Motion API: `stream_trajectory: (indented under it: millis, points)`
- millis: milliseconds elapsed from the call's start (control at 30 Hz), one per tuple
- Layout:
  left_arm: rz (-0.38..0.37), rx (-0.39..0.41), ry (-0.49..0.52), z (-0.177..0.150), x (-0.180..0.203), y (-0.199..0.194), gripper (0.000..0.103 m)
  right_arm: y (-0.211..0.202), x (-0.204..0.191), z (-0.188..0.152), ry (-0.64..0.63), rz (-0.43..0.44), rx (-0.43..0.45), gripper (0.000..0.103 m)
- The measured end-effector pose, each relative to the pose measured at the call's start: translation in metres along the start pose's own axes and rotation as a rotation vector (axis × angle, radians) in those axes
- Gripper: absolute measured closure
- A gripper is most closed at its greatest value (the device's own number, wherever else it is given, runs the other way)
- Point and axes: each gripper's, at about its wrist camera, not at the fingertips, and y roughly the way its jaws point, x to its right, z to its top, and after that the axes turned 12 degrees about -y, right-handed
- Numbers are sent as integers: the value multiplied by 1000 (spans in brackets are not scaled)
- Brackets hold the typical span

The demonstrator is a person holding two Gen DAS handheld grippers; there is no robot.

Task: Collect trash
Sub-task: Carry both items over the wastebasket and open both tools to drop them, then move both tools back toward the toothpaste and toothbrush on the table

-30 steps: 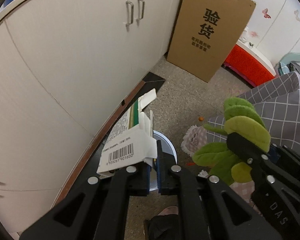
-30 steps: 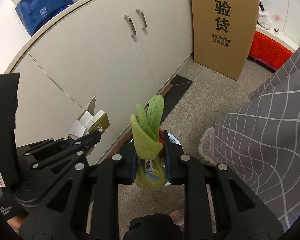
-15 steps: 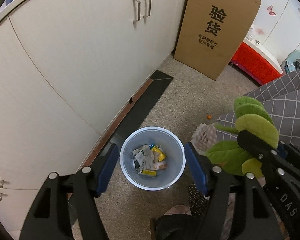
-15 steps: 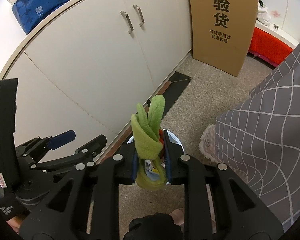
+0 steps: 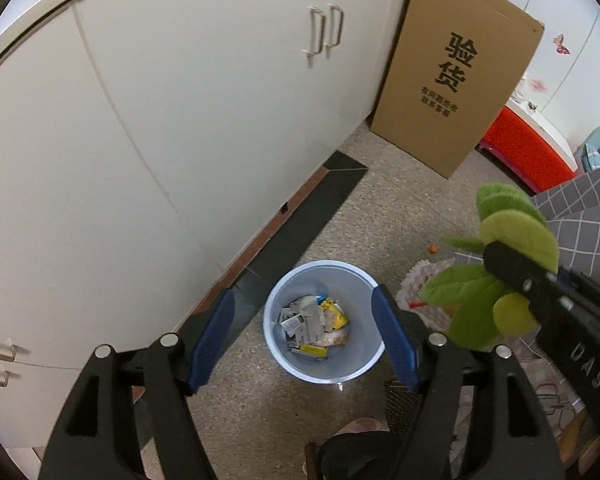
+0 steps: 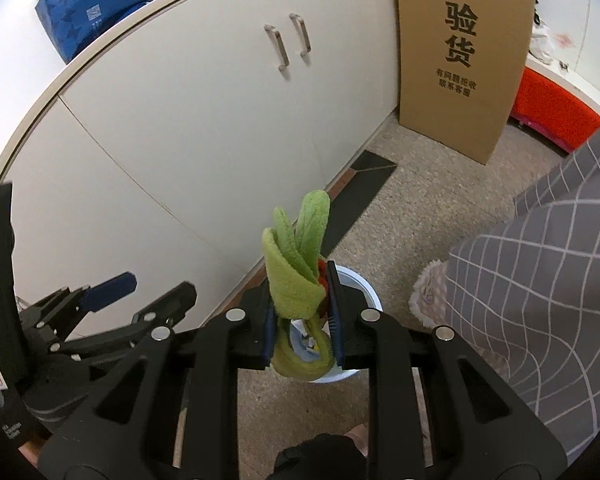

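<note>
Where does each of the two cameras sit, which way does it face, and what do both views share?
Left wrist view: sits on the left gripper, facing steeply down at the blue bin on the floor; its jaws are opening, nothing between them.
Right wrist view: sits on the right gripper, facing down and forward; its jaws grip a green plush toy, and the left gripper shows at lower left.
Shared: the bin, the toy, the white cabinet and the cardboard box.

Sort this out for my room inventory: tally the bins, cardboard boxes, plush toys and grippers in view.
Bins: 1, the pale blue bin
Cardboard boxes: 1, the cardboard box
Plush toys: 1, the green plush
Grippers: 2, left gripper, right gripper
Total: 5
</note>
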Motion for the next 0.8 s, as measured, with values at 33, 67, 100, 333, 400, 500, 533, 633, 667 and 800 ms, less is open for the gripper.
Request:
stream_trajectory:
  millis: [33,67,100,333,400,500,533,633,667,800]
  points:
    - [6,2,-7,1,-4,0,33,1,-3,2,-5,-2,4,80]
    - [10,3,-13,2,-7,1,33,2,-6,5,-13,-2,7,80]
    - [12,4,-15,2,-9,1,33,3,-8,6,-16,3,8,80]
    - [34,21,-15,5,-16,1,33,4,-15,11,-34,-27,42,28]
    - [37,20,-16,6,-16,2,33,4,-14,12,-28,-27,43,28]
    - [30,17,-20,4,-15,2,33,1,-12,11,-24,-29,43,28]
    - [29,17,-18,3,-15,2,33,1,-12,10,-23,-29,42,28]
    - [23,20,-8,1,-11,-1,33,-4,-8,8,-18,-38,42,28]
    - [21,20,-6,0,-9,-2,33,-6,-8,8,-17,-40,42,28]
    - [5,33,6,-2,2,-13,33,-22,-1,8,-13,-59,61,28]
